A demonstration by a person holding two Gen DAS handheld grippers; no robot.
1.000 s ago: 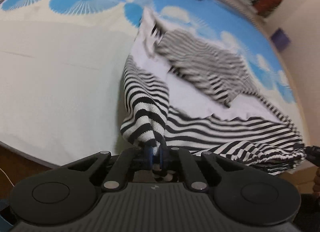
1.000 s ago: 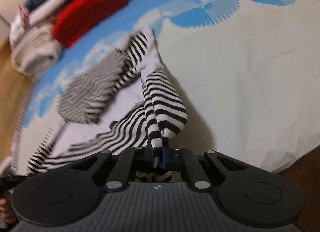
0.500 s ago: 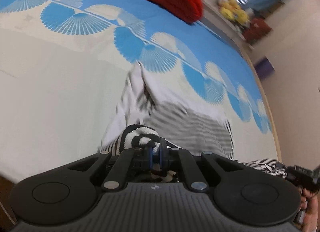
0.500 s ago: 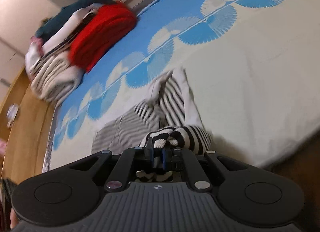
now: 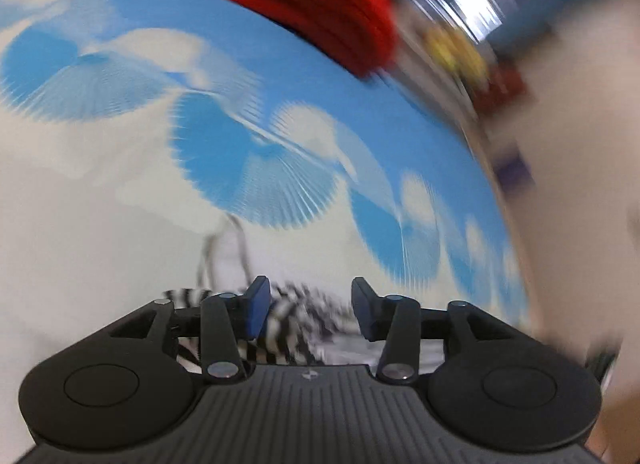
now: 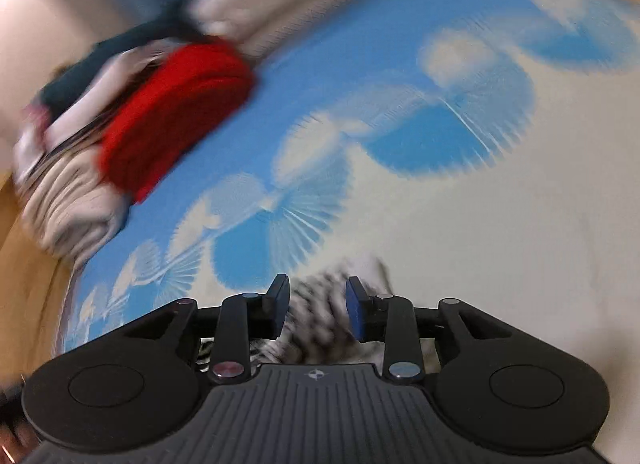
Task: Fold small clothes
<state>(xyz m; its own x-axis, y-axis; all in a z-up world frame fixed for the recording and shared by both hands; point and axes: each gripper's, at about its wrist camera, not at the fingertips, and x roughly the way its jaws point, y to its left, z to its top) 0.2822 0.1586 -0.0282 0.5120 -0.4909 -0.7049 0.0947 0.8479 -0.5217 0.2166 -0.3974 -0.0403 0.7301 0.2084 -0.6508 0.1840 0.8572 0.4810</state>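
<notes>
**Blue-and-cream bedspread, folded stack at the far side**

A bedspread point(image 5: 100, 223) fills both views, cream close by and bright blue farther off, printed with fan shapes. At its far edge sits a stack of folded textiles point(image 6: 80, 167), with a red knit point(image 6: 176, 107) on top, pale ribbed pieces below and something dark teal behind. Wooden flooring point(image 6: 28, 272) shows beside the bed. Bright light, perhaps a window point(image 5: 472, 3), glows beyond, near blurred yellow objects point(image 5: 456, 51). The walls point(image 5: 580, 123) are plain and pale.
</notes>
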